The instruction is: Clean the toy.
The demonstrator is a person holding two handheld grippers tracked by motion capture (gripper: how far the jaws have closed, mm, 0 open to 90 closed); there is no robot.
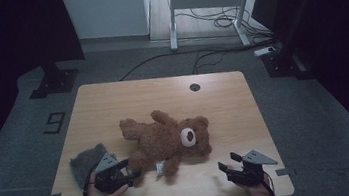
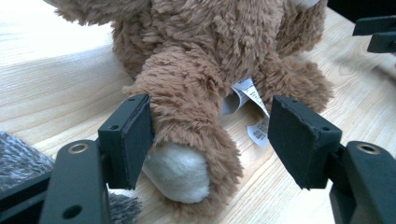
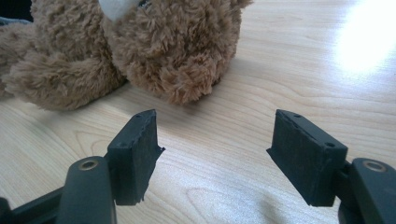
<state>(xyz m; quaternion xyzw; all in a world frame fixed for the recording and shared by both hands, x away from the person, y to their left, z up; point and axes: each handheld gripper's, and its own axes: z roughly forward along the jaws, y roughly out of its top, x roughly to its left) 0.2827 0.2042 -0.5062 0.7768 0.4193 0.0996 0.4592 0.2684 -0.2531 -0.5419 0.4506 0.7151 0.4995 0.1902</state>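
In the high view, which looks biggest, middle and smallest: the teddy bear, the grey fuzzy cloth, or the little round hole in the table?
Largest to smallest, as they look from above:
1. teddy bear, stretched across the middle of the table
2. grey fuzzy cloth, partly hidden behind the left tool, so it may be bigger
3. round hole, far the smallest

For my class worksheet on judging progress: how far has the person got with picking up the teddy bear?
Done: the left gripper is in place, its open jaws either side of one leg of the bear. In hand: one pad touches the fur, the other stands clear, so there is no grip yet. Left: closing on the leg and lifting. The right gripper is open over bare table, short of the bear's head.
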